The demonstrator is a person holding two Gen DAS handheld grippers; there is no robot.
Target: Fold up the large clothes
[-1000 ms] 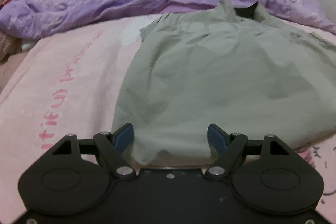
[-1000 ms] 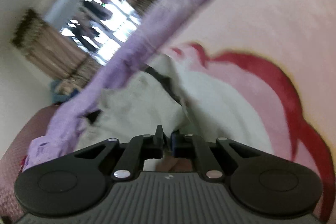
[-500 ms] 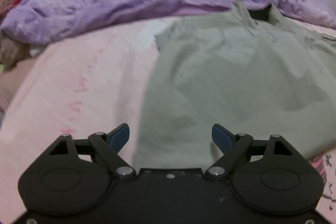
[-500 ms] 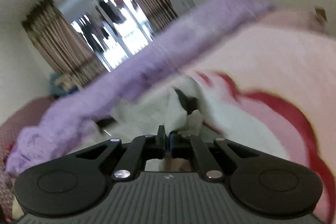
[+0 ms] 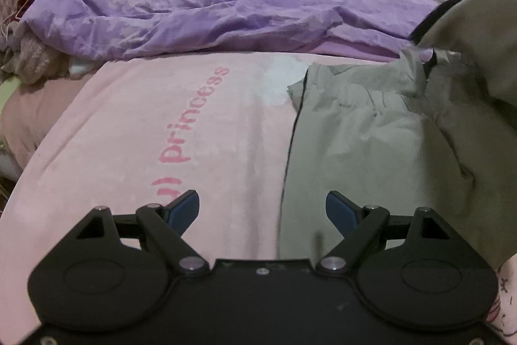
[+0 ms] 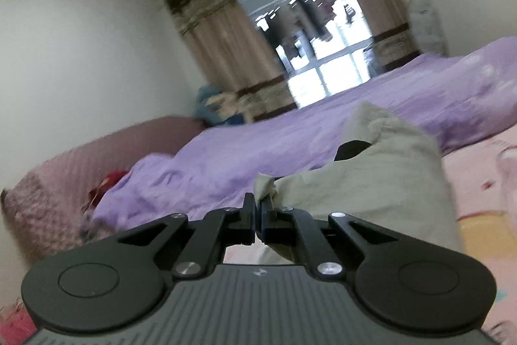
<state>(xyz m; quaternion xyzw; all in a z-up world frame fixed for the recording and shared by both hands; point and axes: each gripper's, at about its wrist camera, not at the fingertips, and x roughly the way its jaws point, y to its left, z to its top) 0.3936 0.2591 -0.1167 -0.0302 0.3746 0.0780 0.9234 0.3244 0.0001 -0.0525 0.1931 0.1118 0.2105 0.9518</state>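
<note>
We are working on a bed whose pink blanket (image 5: pixel 129 125) is serving as our landmark, and everything below is placed against it. At the blanket's far edge a purple duvet (image 5: pixel 210 8) is lying bunched across the bed.

The grey-green garment (image 5: pixel 371 157) is lying on the blanket's right half, its long axis running from the near edge toward the duvet, with its left edge forming a straight dark line up the blanket's middle. Its right side is not lying flat: that flap (image 5: pixel 478 47) is hanging in the air above the blanket's right part, lifted toward the middle.

Our right gripper (image 6: pixel 258 209) is the one carrying that flap. Its jaws are pressed together on a pinch of the grey-green cloth, which is draping off to the right of the fingers, and it is pointing nearly level over the blanket toward the duvet.

Our left gripper (image 5: pixel 262 210) is hovering over the blanket's near edge, tilted down. Its jaws are standing wide, having just been opening, and nothing is pinched between them; the garment's left edge is passing under the gap nearer the right blue pad (image 5: pixel 339 210), while the left pad is over bare pink blanket.

We judge the coming move turns on this: the lifted flap has to travel leftward across the long axis toward that straight left edge, and the right gripper is doing the carrying while the left is nearer the landing line.
</note>
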